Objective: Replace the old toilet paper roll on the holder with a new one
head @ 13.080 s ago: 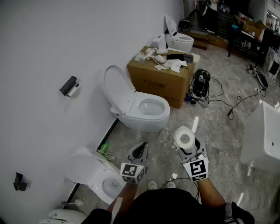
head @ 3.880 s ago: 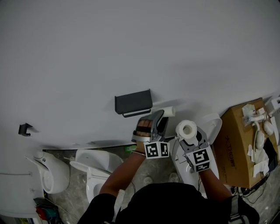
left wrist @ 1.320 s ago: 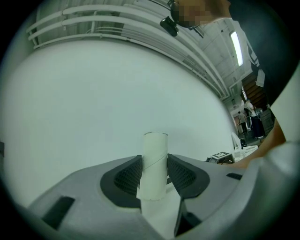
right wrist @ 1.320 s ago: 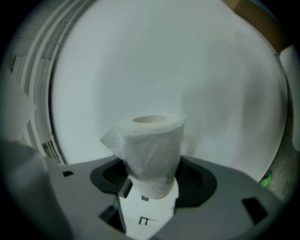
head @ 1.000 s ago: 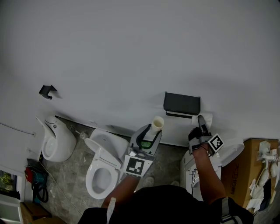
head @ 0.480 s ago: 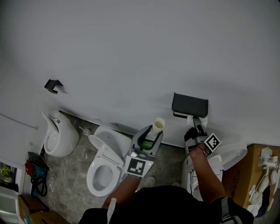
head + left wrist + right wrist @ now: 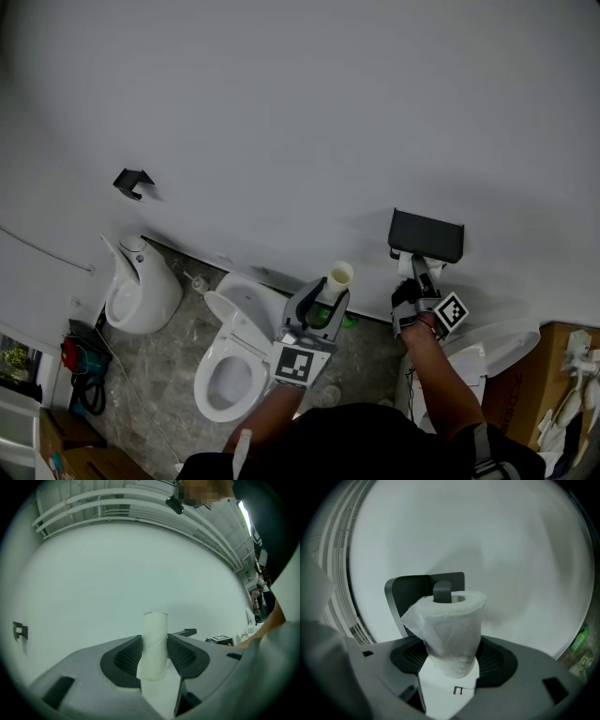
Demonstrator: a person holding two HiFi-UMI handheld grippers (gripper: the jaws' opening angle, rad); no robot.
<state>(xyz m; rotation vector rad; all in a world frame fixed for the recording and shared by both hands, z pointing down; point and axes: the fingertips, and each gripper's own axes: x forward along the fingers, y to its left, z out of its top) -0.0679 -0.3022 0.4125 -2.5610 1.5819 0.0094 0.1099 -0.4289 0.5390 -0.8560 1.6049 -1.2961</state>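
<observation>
Head view has the left gripper (image 7: 323, 298) off to the left of the holder (image 7: 427, 234), out over a toilet (image 7: 208, 361), with the old tube (image 7: 337, 277) standing up between its jaws. Left gripper view settles it: both pads are pressed on the bare cardboard, so that one is clamped on the empty tube and out of the way.

The right gripper (image 7: 422, 269) is where the work is. It's right up under the holder against the wall (image 7: 281, 112), and its own view shows the jaws squeezed on the new roll (image 7: 452, 625), gripping the lower half with a loose flap of paper hanging off the left side. The holder's peg (image 7: 442, 591) sits right at the mouth of the roll's core. Looks to me like it's just entering the hole, but I can't tell how deep.

So I'd say removal is done and we're mid-way through mounting the new one. Next move, as I read it: slide the roll along the peg till it's fully seated, keeping the core lined up so it doesn't jam on the peg's tip, and only then let the jaws go. Watch that flap doesn't snag under the cover. The tube needs dumping somewhere afterwards.
</observation>
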